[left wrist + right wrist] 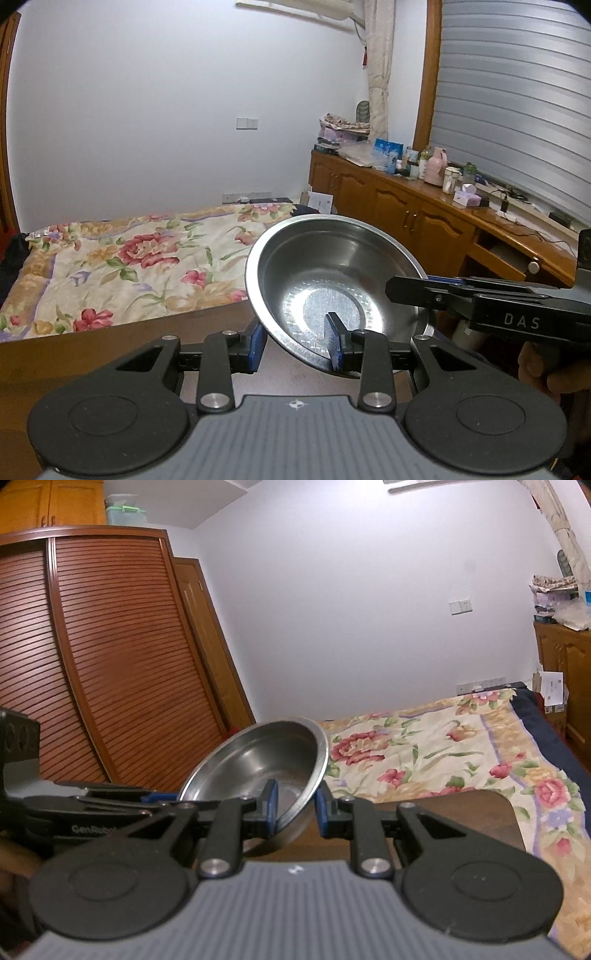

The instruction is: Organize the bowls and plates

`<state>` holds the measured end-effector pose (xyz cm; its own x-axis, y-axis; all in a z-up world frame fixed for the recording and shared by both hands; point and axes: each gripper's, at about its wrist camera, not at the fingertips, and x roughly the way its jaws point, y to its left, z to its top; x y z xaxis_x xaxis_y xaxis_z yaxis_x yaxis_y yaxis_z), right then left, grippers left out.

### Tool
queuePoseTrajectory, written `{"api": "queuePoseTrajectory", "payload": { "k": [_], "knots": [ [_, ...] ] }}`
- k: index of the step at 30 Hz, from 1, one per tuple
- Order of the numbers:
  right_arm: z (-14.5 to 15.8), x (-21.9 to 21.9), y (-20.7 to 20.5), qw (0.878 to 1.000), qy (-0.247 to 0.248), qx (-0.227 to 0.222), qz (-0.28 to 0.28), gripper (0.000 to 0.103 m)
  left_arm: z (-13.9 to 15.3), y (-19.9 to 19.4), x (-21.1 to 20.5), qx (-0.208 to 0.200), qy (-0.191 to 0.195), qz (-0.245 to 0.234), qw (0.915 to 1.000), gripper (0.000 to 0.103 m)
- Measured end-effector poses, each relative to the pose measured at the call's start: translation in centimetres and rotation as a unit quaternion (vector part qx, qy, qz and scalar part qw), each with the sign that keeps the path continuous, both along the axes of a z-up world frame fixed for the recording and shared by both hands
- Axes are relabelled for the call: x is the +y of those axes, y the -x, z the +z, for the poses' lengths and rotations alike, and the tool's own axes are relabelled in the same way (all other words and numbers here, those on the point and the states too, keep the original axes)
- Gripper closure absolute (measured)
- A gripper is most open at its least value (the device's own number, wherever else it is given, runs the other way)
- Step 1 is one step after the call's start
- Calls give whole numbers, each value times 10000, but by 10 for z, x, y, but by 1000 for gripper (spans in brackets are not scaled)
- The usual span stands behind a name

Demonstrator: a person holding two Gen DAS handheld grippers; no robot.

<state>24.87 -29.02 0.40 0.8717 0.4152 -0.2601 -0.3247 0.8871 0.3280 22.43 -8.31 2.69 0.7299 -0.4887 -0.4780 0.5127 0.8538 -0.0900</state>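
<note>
A shiny steel bowl (332, 280) is held tilted in the air above a dark wooden table (110, 343). My left gripper (295, 343) straddles its near rim, one blue pad inside the bowl and one outside, with a wide gap between them. My right gripper (295, 806) clamps the opposite rim of the bowl (258, 760) between its blue pads. In the left wrist view the right gripper (410, 286) reaches in from the right onto the rim. In the right wrist view the left gripper (162, 797) touches the bowl from the left.
A bed with a floral cover (129, 258) lies just beyond the table. A wooden sideboard (424, 206) with bottles and boxes stands at the right. A slatted wardrobe (92, 657) stands at the left. The table's rounded corner (509, 812) shows in the right wrist view.
</note>
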Motion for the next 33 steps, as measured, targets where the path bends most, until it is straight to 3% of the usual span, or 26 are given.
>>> {"api": "queuePoseTrajectory", "payload": {
  "k": [21, 33],
  "knots": [
    [-10, 15, 80, 9998, -58, 22, 194, 80, -4, 96, 31, 31, 188, -54, 9998, 71],
    [-32, 16, 98, 9991, -141, 325, 213, 80, -42, 108, 28, 401, -8, -114, 9991, 71]
  ]
}}
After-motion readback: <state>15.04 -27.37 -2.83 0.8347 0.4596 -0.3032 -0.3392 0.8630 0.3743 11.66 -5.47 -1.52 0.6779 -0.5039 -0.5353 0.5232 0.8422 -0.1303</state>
